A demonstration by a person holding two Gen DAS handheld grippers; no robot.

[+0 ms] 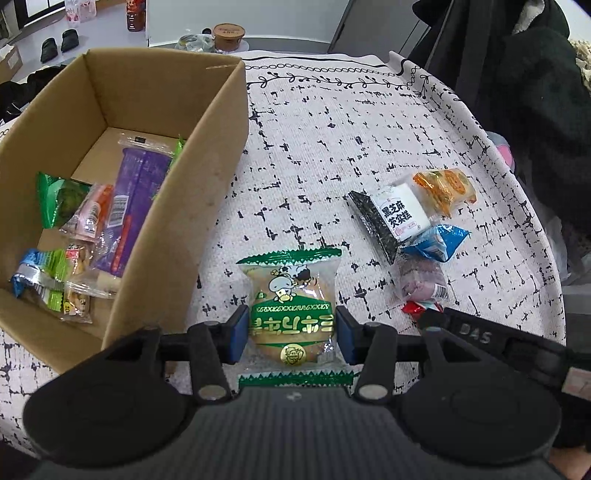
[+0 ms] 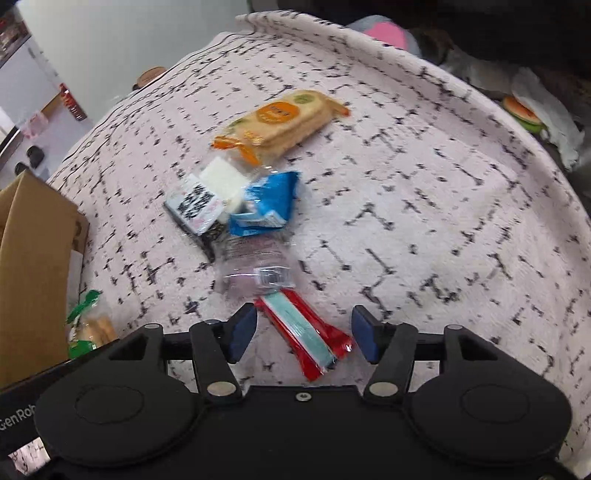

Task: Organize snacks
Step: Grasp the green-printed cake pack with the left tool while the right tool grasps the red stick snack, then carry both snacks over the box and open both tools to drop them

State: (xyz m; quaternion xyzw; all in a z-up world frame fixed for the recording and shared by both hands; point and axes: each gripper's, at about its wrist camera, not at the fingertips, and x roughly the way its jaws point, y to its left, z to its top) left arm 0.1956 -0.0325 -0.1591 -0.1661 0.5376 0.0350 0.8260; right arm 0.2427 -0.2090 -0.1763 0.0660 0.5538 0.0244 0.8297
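gleaming green-edged bun packet [image 1: 292, 317] (cartoon cow print) between left jaws

At the top left, slippers [image 1: 59, 44] sit on the floor; a lidded cup [image 1: 229, 36] stands at top centre beyond the tablecloth [image 1: 332, 122].

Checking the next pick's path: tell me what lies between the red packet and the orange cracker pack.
In the right wrist view, going from the red packet to the orange cracker pack: a clear-wrapped purple snack, then the blue packet.
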